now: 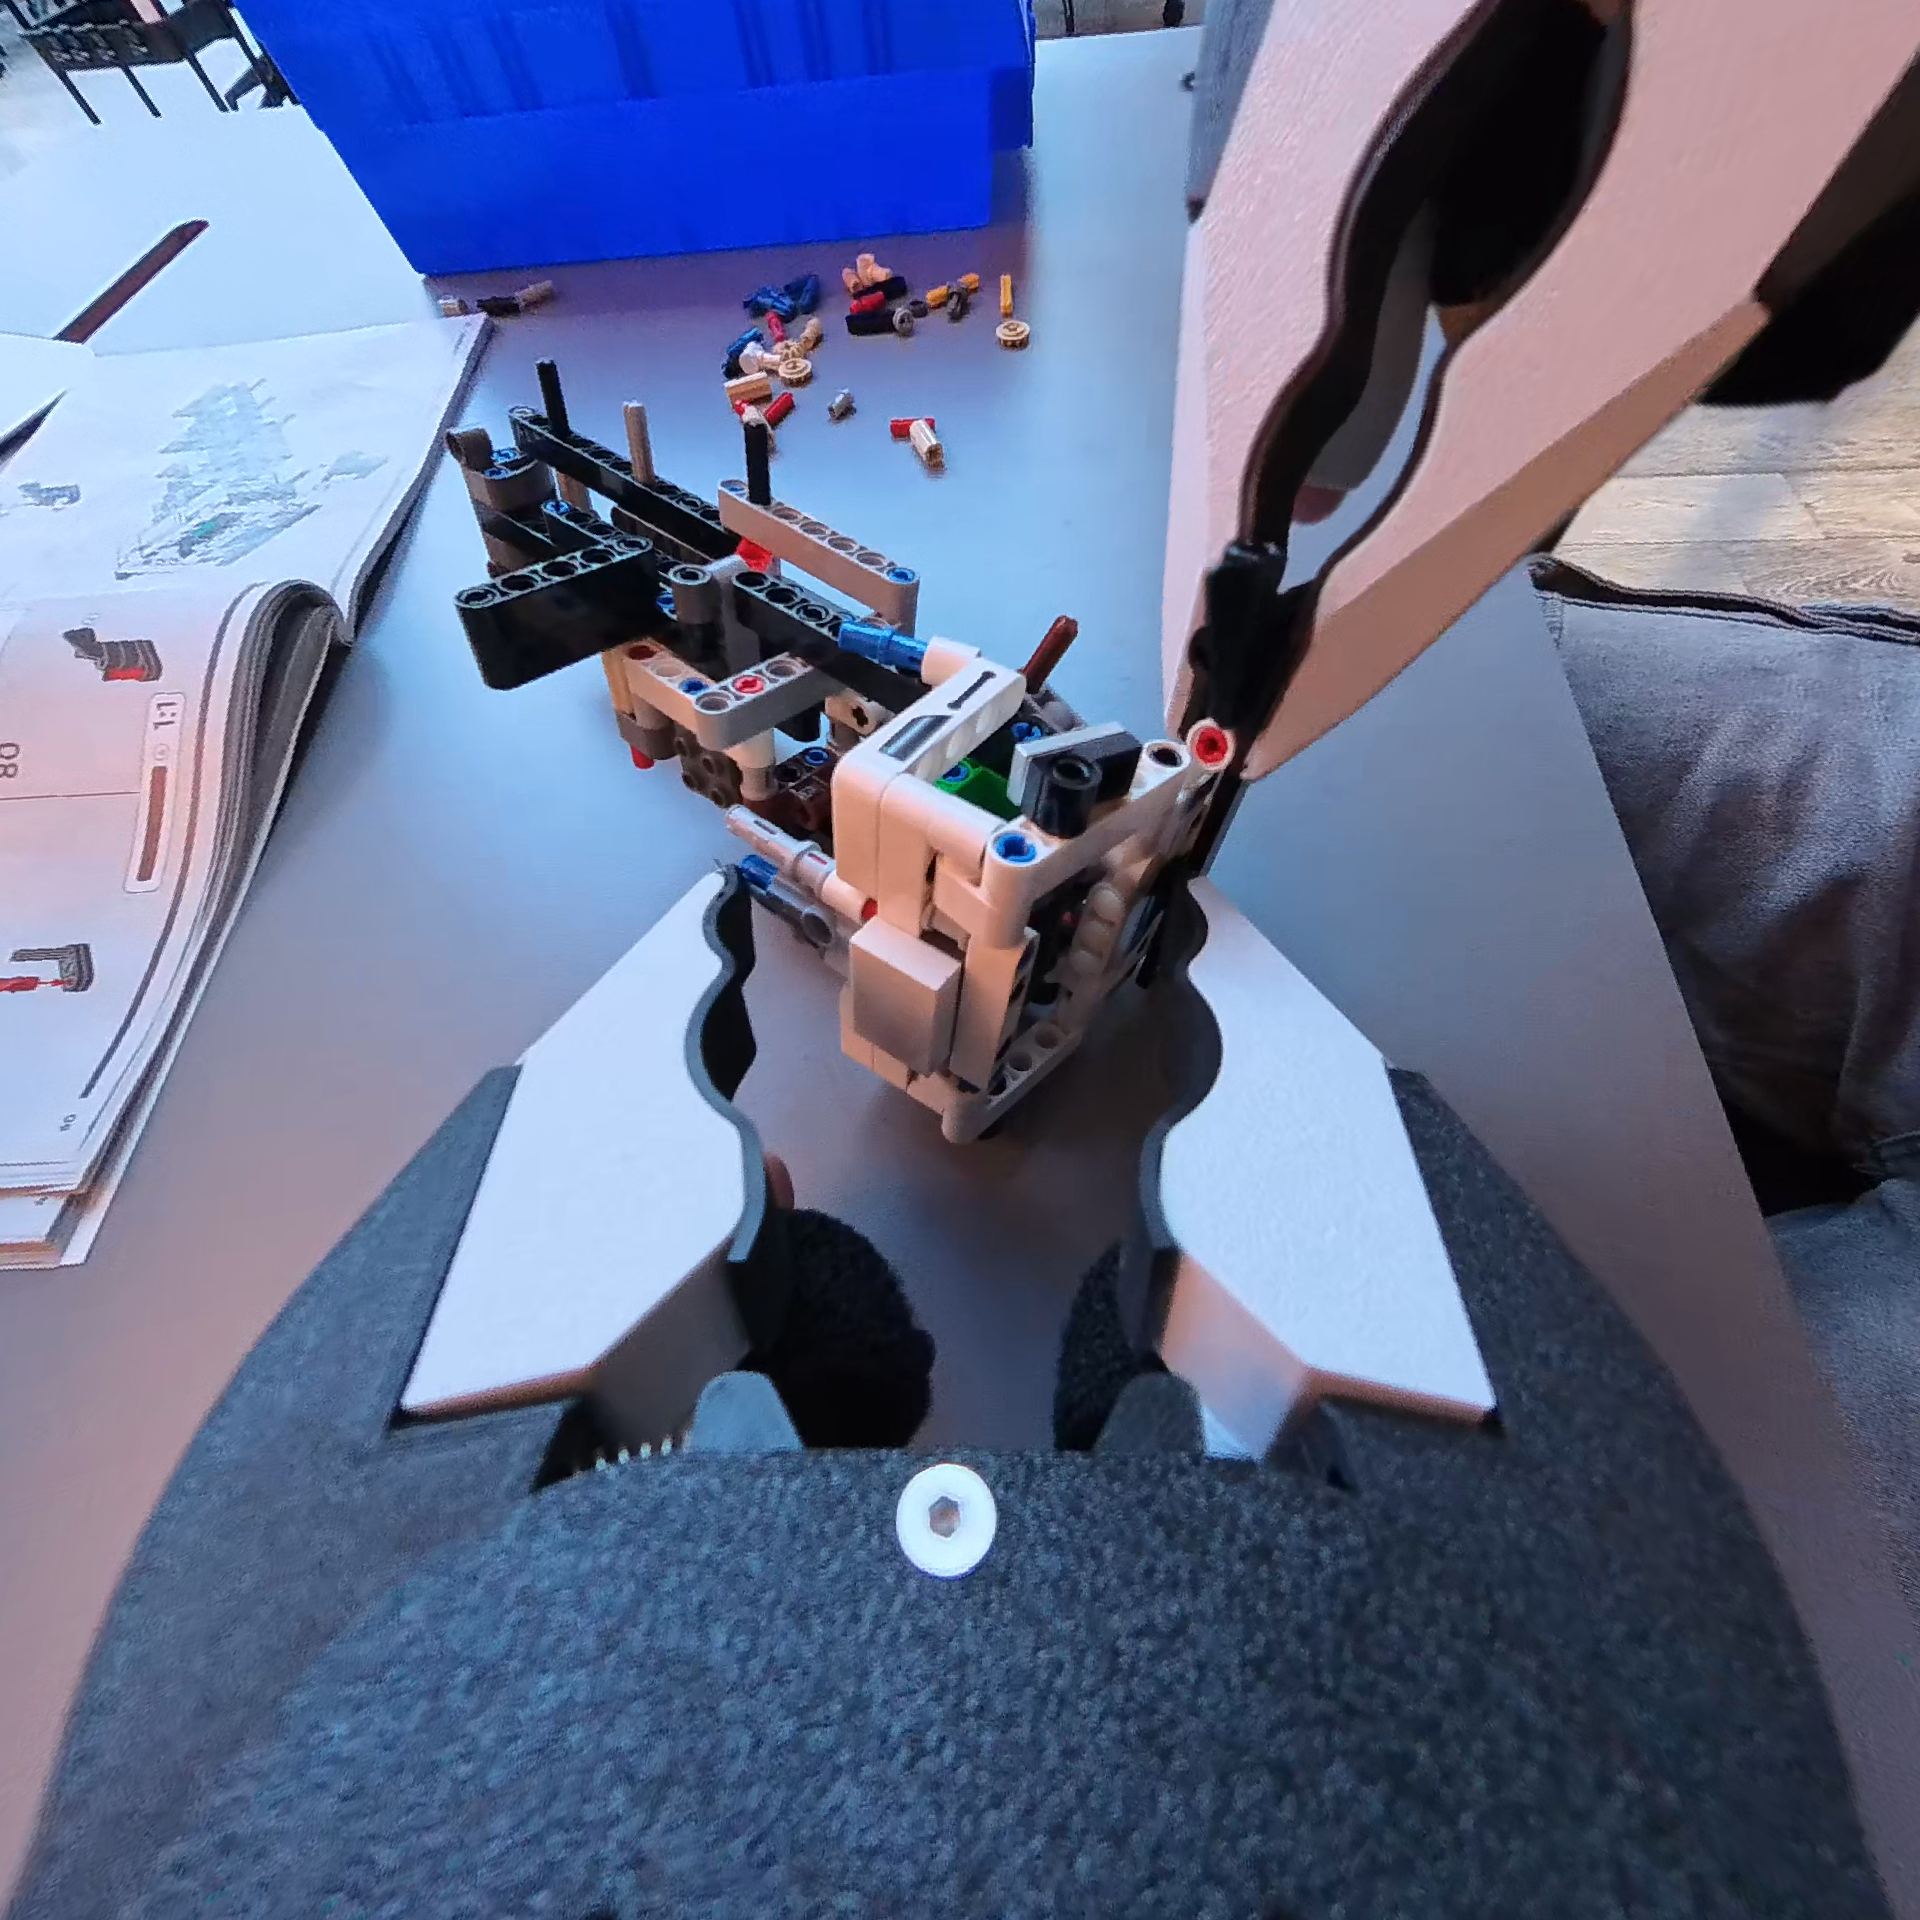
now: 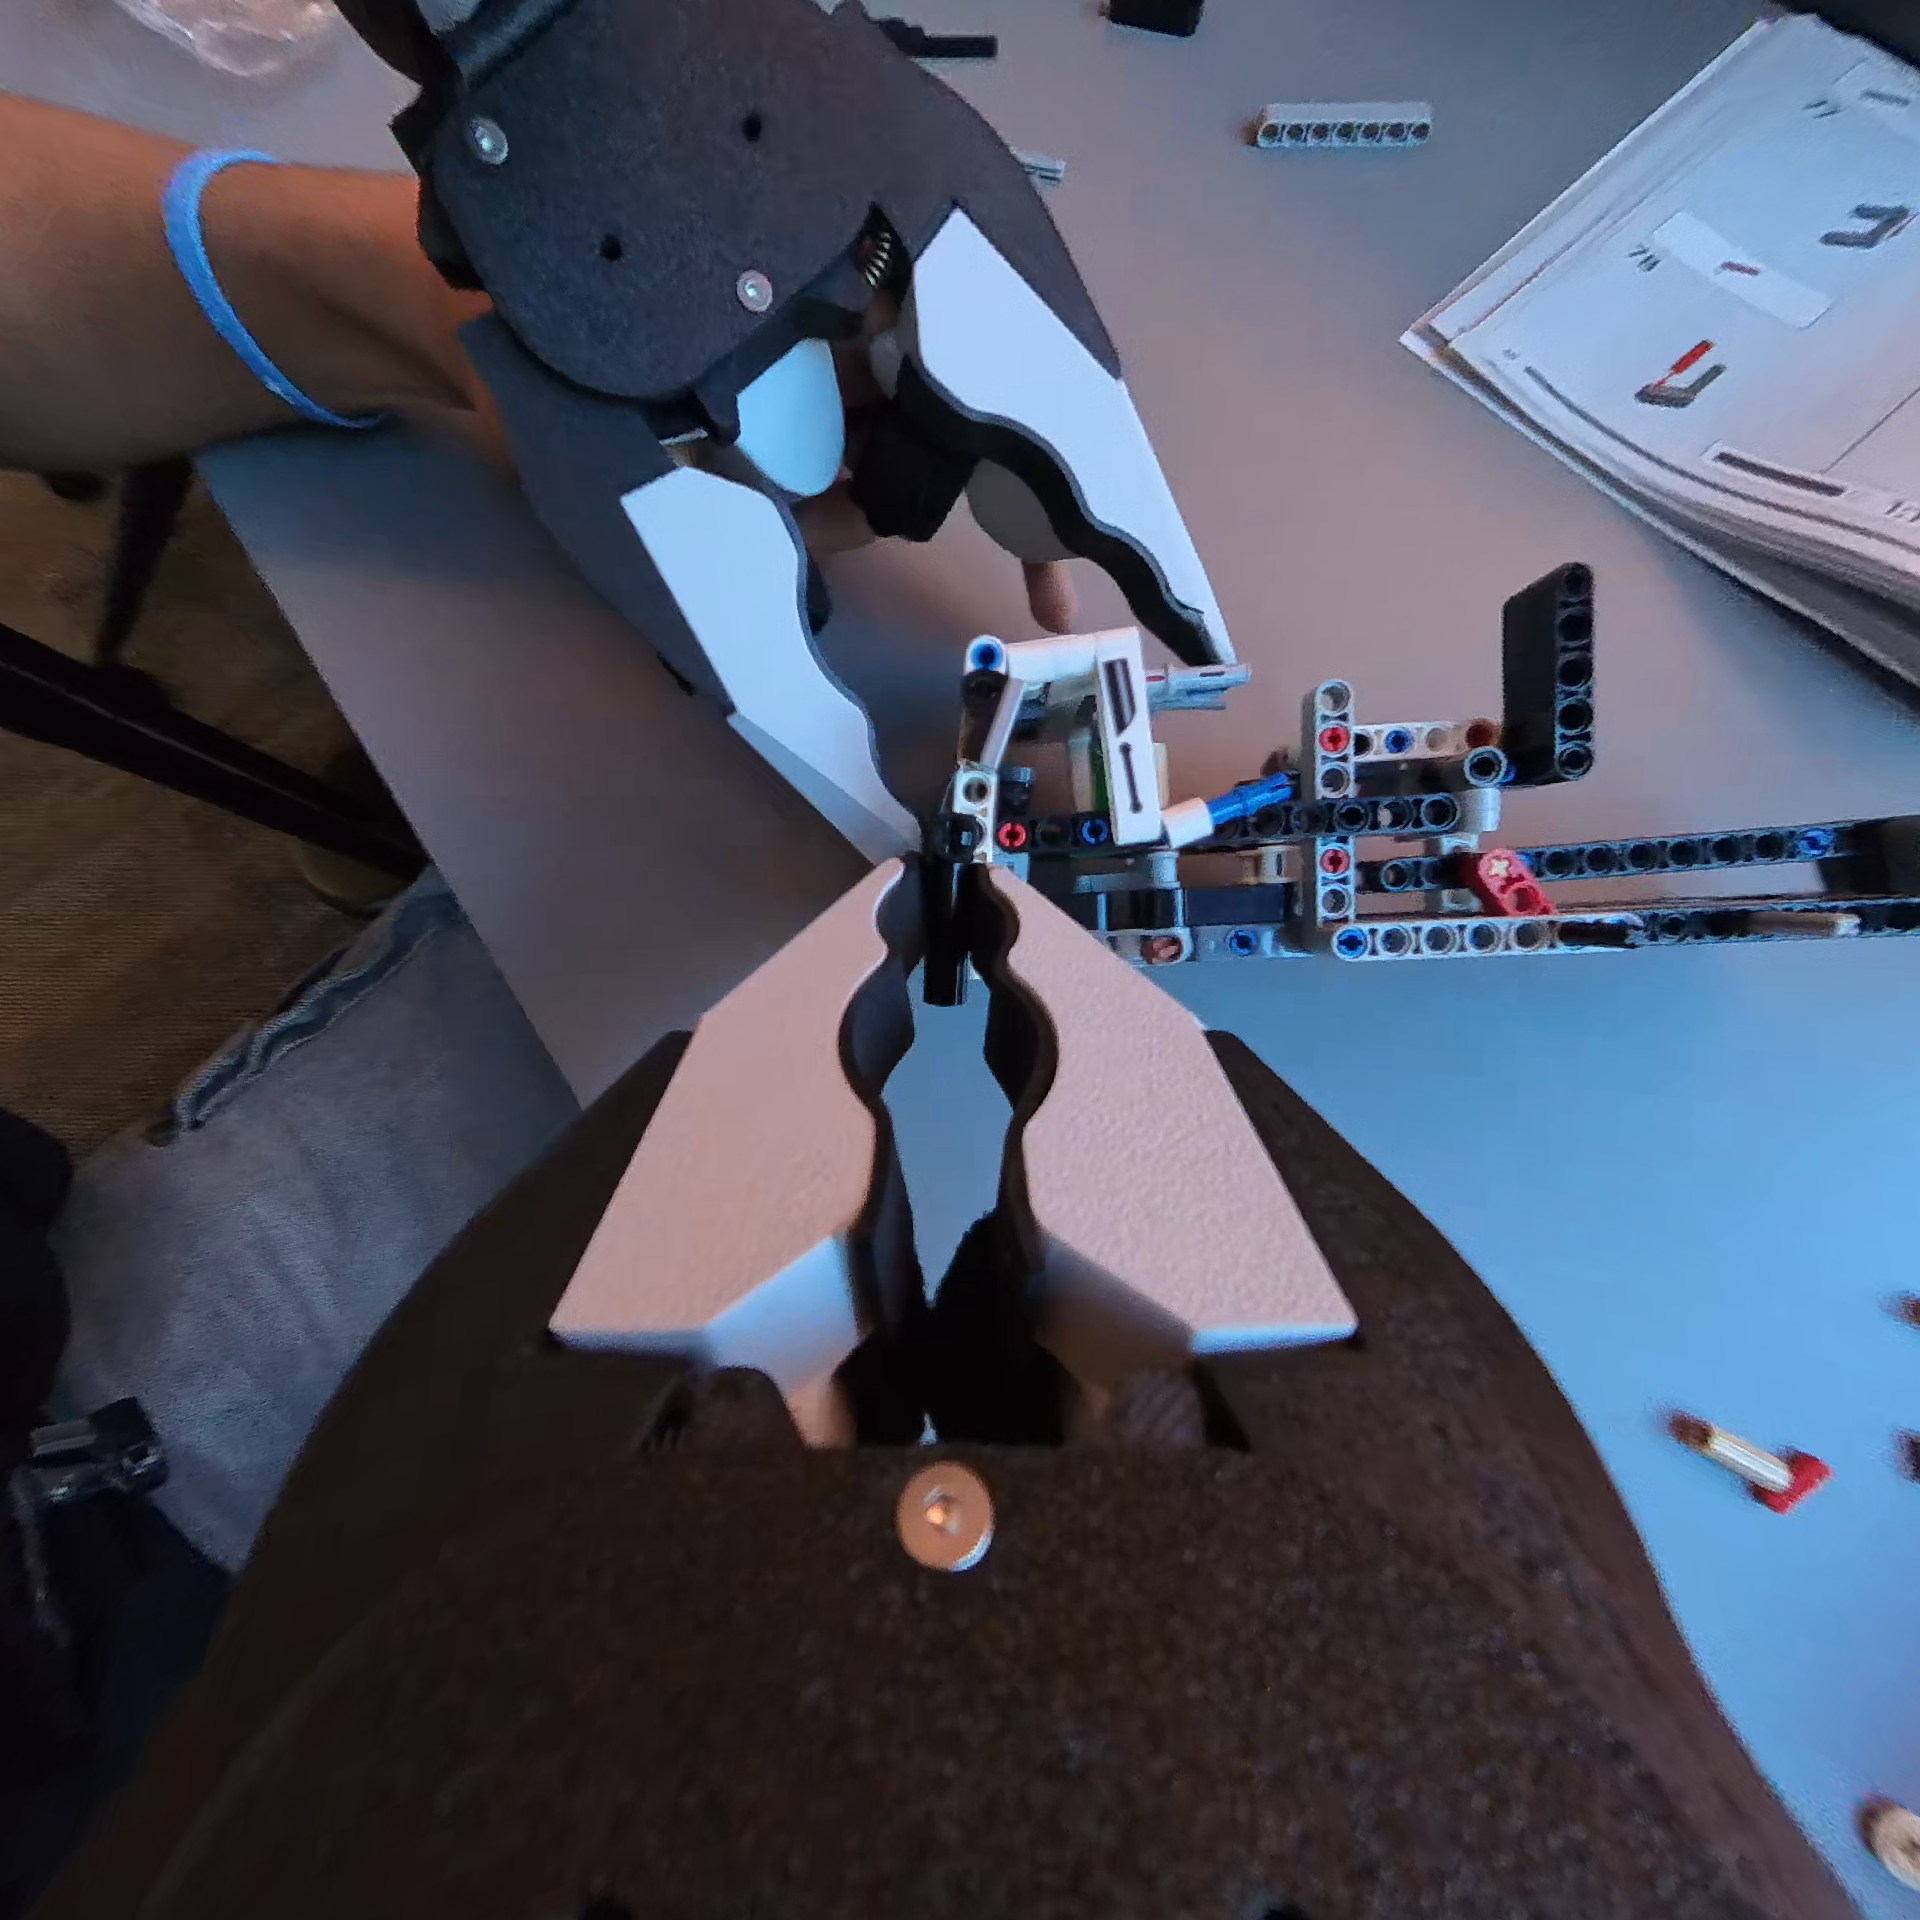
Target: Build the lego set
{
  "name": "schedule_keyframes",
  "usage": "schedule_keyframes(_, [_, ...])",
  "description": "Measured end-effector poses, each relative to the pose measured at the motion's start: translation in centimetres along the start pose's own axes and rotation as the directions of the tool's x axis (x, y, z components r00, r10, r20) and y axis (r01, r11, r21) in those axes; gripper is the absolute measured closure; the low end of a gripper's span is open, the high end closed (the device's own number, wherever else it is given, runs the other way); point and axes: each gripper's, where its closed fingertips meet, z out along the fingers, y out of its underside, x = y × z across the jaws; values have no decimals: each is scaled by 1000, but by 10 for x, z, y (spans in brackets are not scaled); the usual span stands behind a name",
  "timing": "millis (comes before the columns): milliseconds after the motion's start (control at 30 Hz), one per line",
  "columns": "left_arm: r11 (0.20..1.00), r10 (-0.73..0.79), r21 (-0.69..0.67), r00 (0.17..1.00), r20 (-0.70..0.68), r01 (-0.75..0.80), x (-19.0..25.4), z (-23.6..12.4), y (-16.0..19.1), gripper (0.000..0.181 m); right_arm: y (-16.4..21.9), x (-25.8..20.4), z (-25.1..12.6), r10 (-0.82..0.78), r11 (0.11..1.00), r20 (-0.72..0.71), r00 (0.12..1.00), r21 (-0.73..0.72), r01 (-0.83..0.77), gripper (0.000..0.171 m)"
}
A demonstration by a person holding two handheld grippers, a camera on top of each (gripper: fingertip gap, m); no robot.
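The lego model (image 1: 935, 831) lies on the grey table, a long frame of black and grey beams with a white block at its near end; it also shows in the right wrist view (image 2: 1122, 748). My left gripper (image 1: 956, 904) has its fingers spread wide around that white end and touches it on both sides; it shows from above in the right wrist view (image 2: 1055, 743). My right gripper (image 2: 945, 883) is shut on a slim black connector piece (image 2: 945, 940). It holds the piece's tip against the model's near corner, beside a red pin (image 1: 1210, 743).
An open instruction booklet (image 1: 156, 727) lies left of the model. A blue bin (image 1: 675, 135) stands at the back, with loose small pieces (image 1: 831, 332) in front of it. A grey beam (image 2: 1340, 130) and a red-tipped pin (image 2: 1756, 1465) lie apart. The table edge runs close by the model's white end. Spacing between my two grippers at the tips: around 5 cm.
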Motion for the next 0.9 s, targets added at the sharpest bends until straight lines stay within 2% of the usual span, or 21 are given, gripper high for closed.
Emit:
schedule_keyframes(133, [1000,1,1,1000,-2,-1,0,0,0,104,0,0,-1,133,990,194,972,12,-138,165])
schedule_keyframes(200, [1000,0,1,1000,-4,0,0,0,0,104,-1,0,-1,144,989,255,956,-6,-147,165])
schedule_keyframes(567, [1000,-4,1,1000,-9,4,0,0,0,104,-1,0,-2,166,985,434,886,-24,-172,165])
schedule_keyframes(900, [1000,-6,1,1000,-10,6,0,0,0,104,-1,0,-2,133,988,458,879,12,-155,164])
